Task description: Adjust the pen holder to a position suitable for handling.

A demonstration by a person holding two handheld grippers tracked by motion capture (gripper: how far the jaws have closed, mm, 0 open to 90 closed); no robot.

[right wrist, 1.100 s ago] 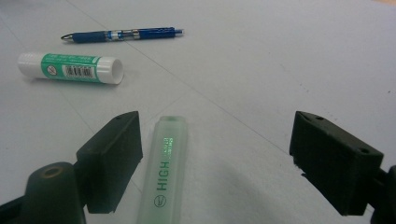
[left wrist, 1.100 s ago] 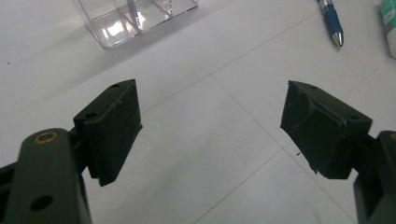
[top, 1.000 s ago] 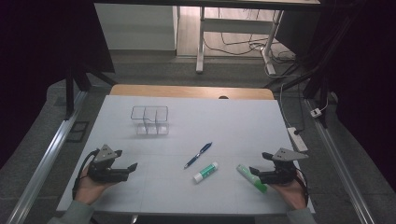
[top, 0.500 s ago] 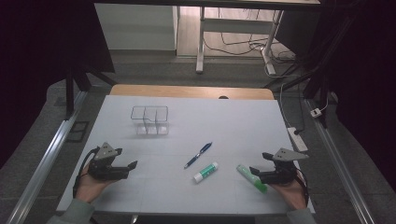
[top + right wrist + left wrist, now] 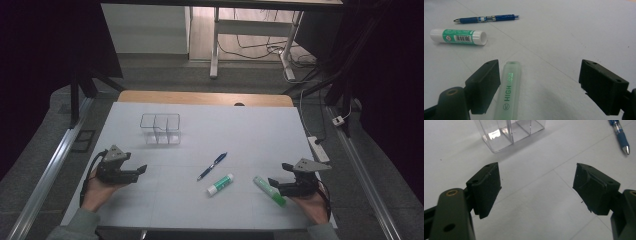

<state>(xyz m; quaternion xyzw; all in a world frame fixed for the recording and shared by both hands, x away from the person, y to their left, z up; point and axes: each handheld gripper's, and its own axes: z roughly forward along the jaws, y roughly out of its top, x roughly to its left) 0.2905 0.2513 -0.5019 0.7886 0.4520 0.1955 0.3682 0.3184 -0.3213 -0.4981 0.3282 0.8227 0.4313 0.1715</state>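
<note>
Nothing has shifted since the earlier frames. Leftmost, the left gripper (image 5: 141, 170) rests low at the table (image 5: 250, 125), jaws spread wide with nothing between them, pointed toward the clear organizer (image 5: 160, 128). Then come the blue pen (image 5: 212, 166) and glue stick (image 5: 220, 184). The right gripper (image 5: 270, 182), equally wide and empty, straddles the green highlighter (image 5: 508, 88), whose "HIGH" lettering reads in the right gripper view; whether a jaw touches it is unclear.

A white tabletop (image 5: 260, 130) was set on grey floor (image 5: 165, 75); a power strip (image 5: 319, 148) was laid right, cables (image 5: 260, 47) far beyond.
</note>
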